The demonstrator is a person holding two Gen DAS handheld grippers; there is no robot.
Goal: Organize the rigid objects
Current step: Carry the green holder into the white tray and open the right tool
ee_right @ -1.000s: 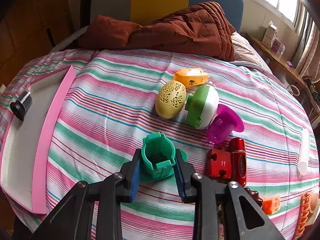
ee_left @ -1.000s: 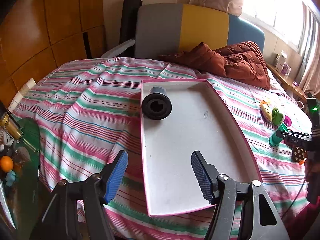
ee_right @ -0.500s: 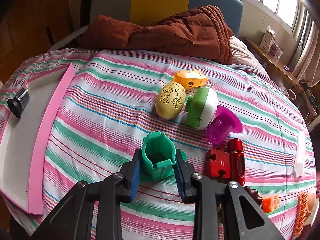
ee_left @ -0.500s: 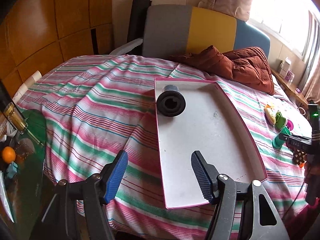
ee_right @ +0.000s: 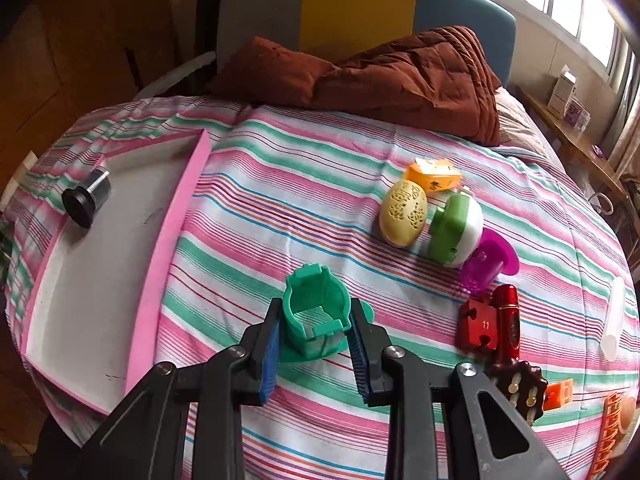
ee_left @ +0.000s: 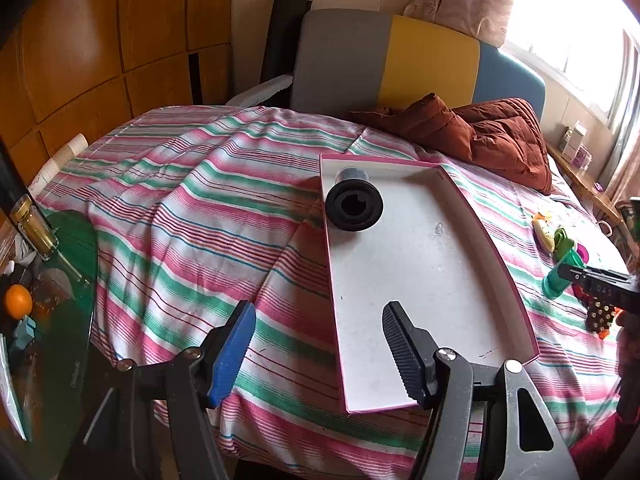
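A teal plastic cup-shaped piece (ee_right: 316,316) sits clamped between the 2 blue pads of the right gripper (ee_right: 314,344), over the middle of the striped bedspread (ee_right: 280,208), closer to its near edge; whether its base touches the cloth cannot be told. To its left lies a shallow white tray with a pink rim (ee_right: 176,232), reaching the bed's near left edge. A black cylinder (ee_right: 86,198) rests on its side in the tray's far left corner. To the right of the teal piece, a cream perforated egg shape (ee_right: 403,214), an orange box (ee_right: 432,174), a green-and-white piece (ee_right: 456,232) and a purple funnel-shaped piece (ee_right: 490,266) lie clustered together. Nearer the right edge are a red puzzle piece marked 11 (ee_right: 478,326) and a red tube (ee_right: 507,320), side by side and touching. A brown quilt (ee_right: 380,76) is heaped at the far edge, against the headboard. The left gripper (ee_left: 318,354) hangs released, its pads wide apart and holding nothing, above the tray's near left corner.
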